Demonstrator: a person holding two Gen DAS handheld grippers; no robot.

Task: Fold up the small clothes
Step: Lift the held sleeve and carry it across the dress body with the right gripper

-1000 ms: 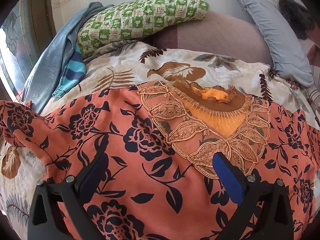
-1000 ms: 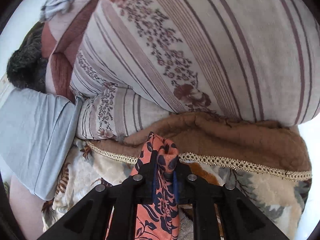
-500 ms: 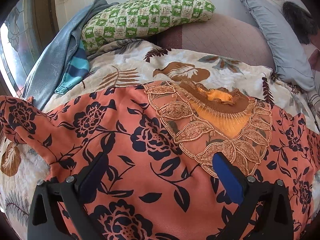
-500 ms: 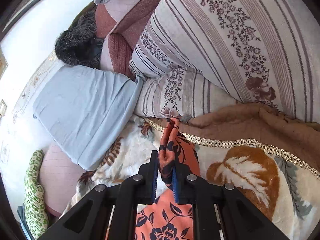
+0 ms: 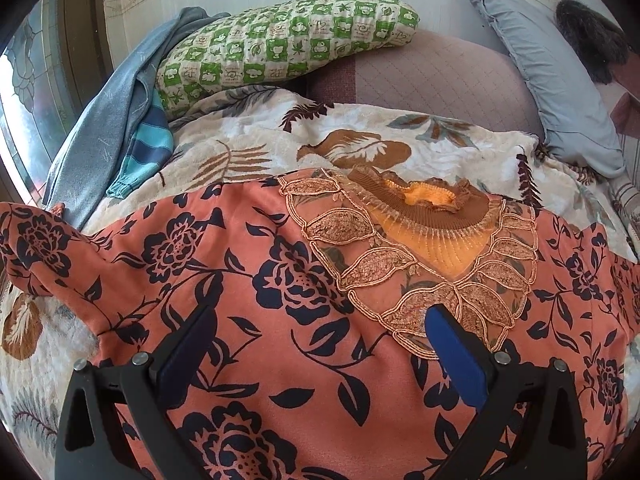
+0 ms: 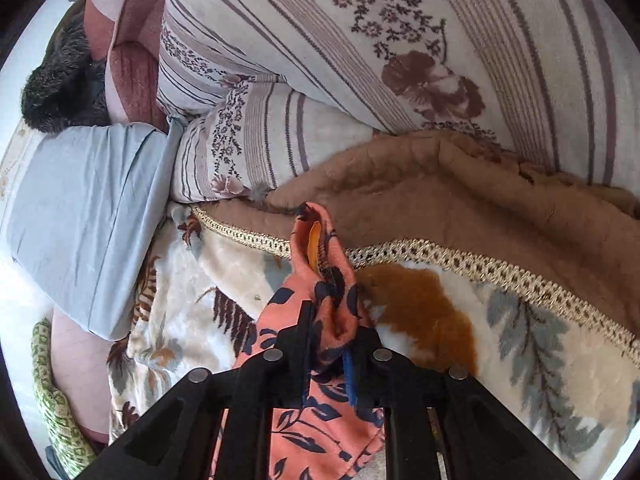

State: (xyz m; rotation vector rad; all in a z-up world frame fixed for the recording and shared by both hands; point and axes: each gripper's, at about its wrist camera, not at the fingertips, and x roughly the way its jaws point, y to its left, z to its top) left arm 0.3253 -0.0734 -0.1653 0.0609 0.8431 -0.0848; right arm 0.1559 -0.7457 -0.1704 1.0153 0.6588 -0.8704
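Over the last second the left wrist view has barely shifted, so the left gripper still hovers with its jaws spread wide and empty above the orange floral top, which lies spread face up on the leaf-print blanket, embroidered neckline toward the green checked pillow. The right view has swung about instead: the right gripper stays clamped on a bunched edge of the top, now carried back low over the blanket beside the grey pillow and striped pillow. That suggests the first fold is only starting. Only the left view shows the whole garment; only the right shows the pinch.
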